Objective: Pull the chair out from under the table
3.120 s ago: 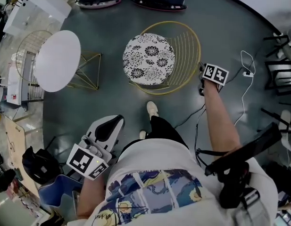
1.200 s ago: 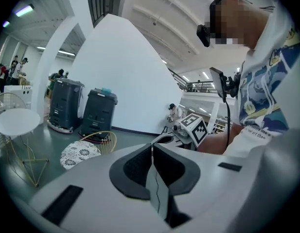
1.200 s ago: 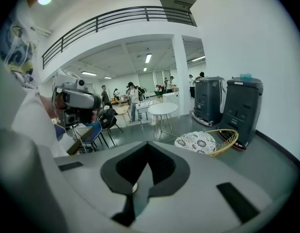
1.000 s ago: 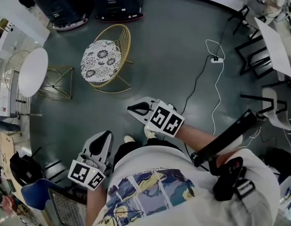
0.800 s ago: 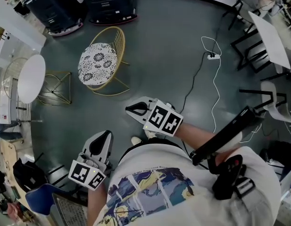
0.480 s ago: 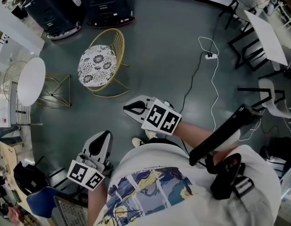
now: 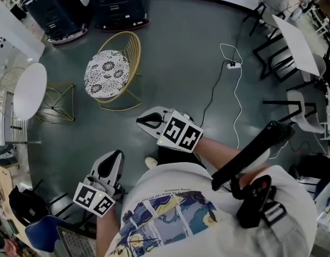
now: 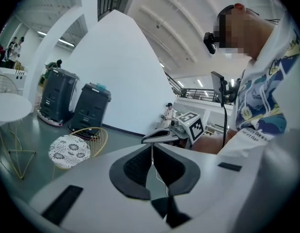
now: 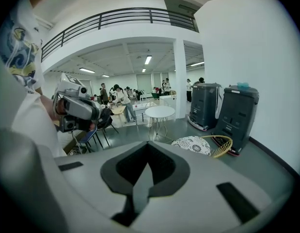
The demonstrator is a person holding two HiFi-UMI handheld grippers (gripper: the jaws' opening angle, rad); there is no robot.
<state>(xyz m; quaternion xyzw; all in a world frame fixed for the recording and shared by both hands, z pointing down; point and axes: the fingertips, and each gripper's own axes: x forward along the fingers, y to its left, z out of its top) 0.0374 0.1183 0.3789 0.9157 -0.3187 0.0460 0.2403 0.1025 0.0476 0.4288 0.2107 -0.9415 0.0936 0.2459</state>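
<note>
The chair (image 7: 106,71), a gold wire frame with a black-and-white floral cushion, stands on the dark floor apart from the round white table (image 7: 28,90) to its left. Both grippers hang close to my body, well short of the chair. My right gripper (image 7: 139,122) is shut and empty, its marker cube behind it. The left gripper (image 7: 116,154) is lower left, also shut on nothing. The chair (image 8: 74,149) and table (image 8: 8,106) lie ahead in the left gripper view, past its closed jaws (image 8: 151,148). The right gripper view shows the chair (image 9: 198,144) beyond its jaws (image 9: 147,148).
Two dark wheeled bins (image 7: 114,4) stand behind the chair. A white cable with a power strip (image 7: 229,65) runs across the floor at right. Black-legged tables and chairs (image 7: 293,36) fill the far right. A blue chair (image 7: 41,234) sits at lower left.
About three seconds ago the right gripper was at the chair's back rim; now it is back near my body. Over the last second the chair has drifted slightly left in view.
</note>
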